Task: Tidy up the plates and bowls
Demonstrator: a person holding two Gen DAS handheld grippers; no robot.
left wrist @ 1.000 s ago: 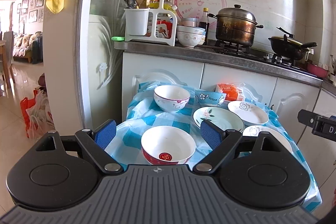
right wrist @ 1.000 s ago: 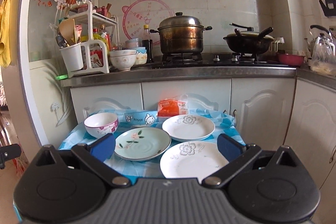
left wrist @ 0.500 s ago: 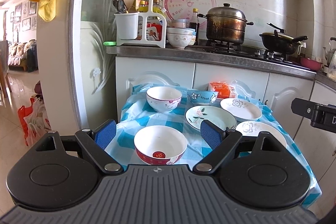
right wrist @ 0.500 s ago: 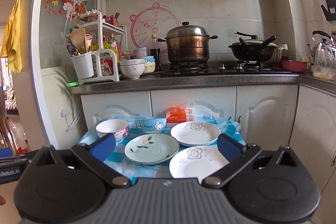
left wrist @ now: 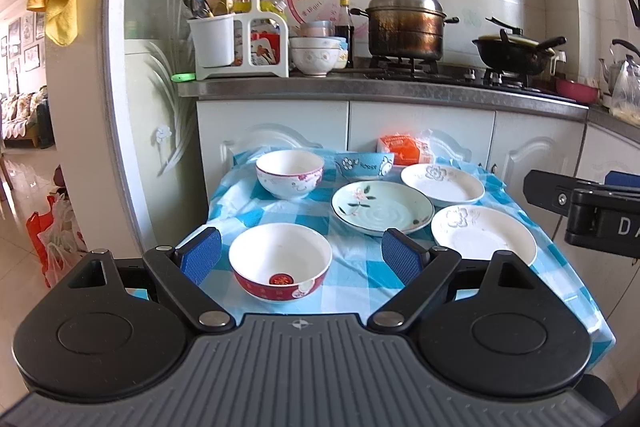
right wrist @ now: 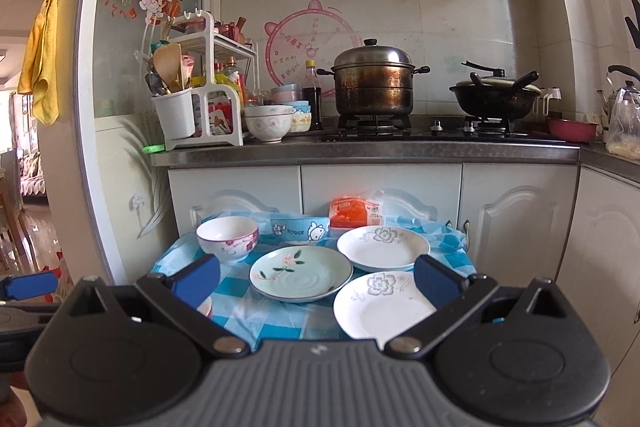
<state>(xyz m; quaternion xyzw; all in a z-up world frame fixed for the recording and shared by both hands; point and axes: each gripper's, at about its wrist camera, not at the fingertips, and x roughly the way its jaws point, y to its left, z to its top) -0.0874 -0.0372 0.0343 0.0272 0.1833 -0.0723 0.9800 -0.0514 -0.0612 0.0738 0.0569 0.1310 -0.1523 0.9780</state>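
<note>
Left tool (left wrist: 301, 253) level, fingers wide apart, red-rimmed bowl (left wrist: 280, 261) between them on desk (left wrist: 352, 291). Right tool (right wrist: 316, 277) apart, empty, above white plate (right wrist: 382, 305). Blue box (right wrist: 300, 227) reads "Hopst".

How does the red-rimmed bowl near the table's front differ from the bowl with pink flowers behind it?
The red-rimmed bowl has a red band around its outside and a red mark inside its bottom; the pink-flowered bowl has a white outside with pink blossoms and a plain inside. The red-rimmed bowl lies between the left gripper's open fingers; the pink-flowered bowl stands farther back. Both are upright, empty, white inside.
</note>
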